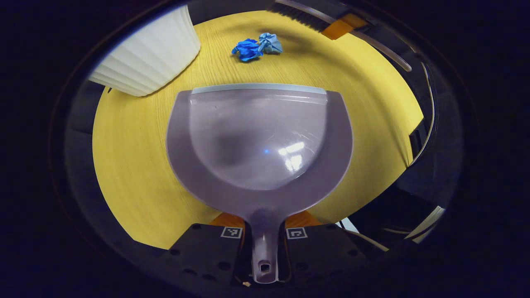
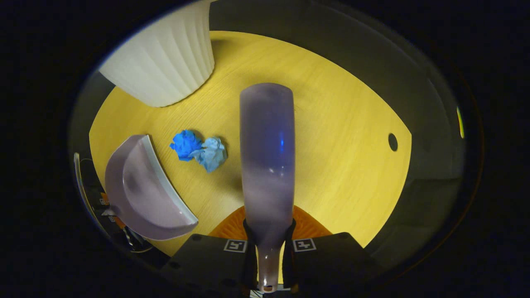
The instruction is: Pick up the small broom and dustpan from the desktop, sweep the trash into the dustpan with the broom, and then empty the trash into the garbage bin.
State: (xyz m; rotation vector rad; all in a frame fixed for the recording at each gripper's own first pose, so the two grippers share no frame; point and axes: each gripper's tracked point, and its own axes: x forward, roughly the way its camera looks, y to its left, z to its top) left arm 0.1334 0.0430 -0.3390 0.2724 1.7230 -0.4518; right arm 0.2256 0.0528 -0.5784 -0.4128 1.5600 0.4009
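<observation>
Left gripper view: left tongs (image 1: 264,244) clamped on the dustpan (image 1: 258,145) by its handle, one finger on each side of the stem. The pan's grey front lip lies across the yellow bench (image 1: 132,165), mouth facing the trash: a dark blue paper wad (image 1: 247,49) and a pale blue paper wad (image 1: 270,43), touching each other and well ahead of the lip with bare bench between. White ribbed garbage bin (image 1: 151,56) stands at upper left, near the bench's far-left edge. At the top right, the broom's dark bristle strip (image 1: 299,17) shows beyond the wads. Bench edge curves down the right side; dark drop past it.

Right gripper view: right tongs (image 2: 269,252) clamped on the broom (image 2: 267,157) at its narrow neck; the broom's back runs straight forward over the bench. Both wads lie just left of the broom, apart from it. The dustpan sits farther left, near the bench's left edge, lip turned toward the wads. Bin at upper left. Right of the broom is wide open bench up to a small round hole (image 2: 392,142) near the right edge.
</observation>
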